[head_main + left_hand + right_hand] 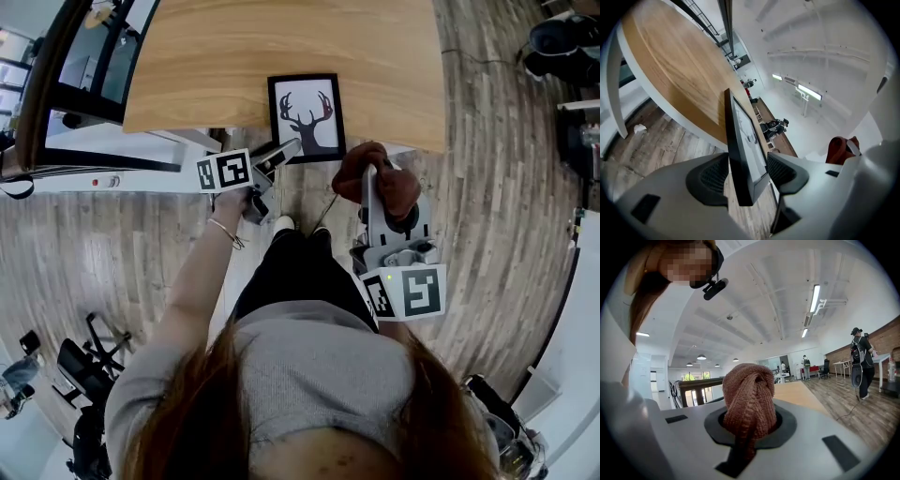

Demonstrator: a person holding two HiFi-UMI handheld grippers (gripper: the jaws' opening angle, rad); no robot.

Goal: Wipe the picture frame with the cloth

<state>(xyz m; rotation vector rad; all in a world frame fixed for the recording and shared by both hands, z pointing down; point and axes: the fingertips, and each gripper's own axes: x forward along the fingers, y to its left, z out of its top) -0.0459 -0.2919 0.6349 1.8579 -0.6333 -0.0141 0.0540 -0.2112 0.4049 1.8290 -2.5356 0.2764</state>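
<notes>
- The right tool (749, 427), close in front of the person's body, is clamped on a reddish-brown knitted cloth (750, 394). The cloth is bunched into a thick wad that fills the gap between the jaws and bulges out above them.
- In the head view that wad sits at the tip of the right tool, just off the near edge of the worktop (281, 47). It is beside the lower right corner of the picture frame (306, 117) and not on it.
- The right tool's marker cube (408, 292) is nearest the body, and the left tool's cube (225, 172) lies further out, by the person's left hand (234, 199).
- The left tool (289, 148) reaches in from the left to the frame's lower left corner. Its jaws stand apart with that corner between them.
- In the left gripper view one pad (712, 176) is at the frame's black back edge. The other stands just beside the glass side, and no firm squeeze shows.
- The frame is black, holds a dark deer-head silhouette on white, and lies face up at the worktop's near edge. Its near end reaches slightly past that edge, over the wooden floor (497, 187).
- Beyond it the light wood worktop stretches away.
- Far off in the right gripper view, a person with a backpack (858, 362) stands in the hall.
</notes>
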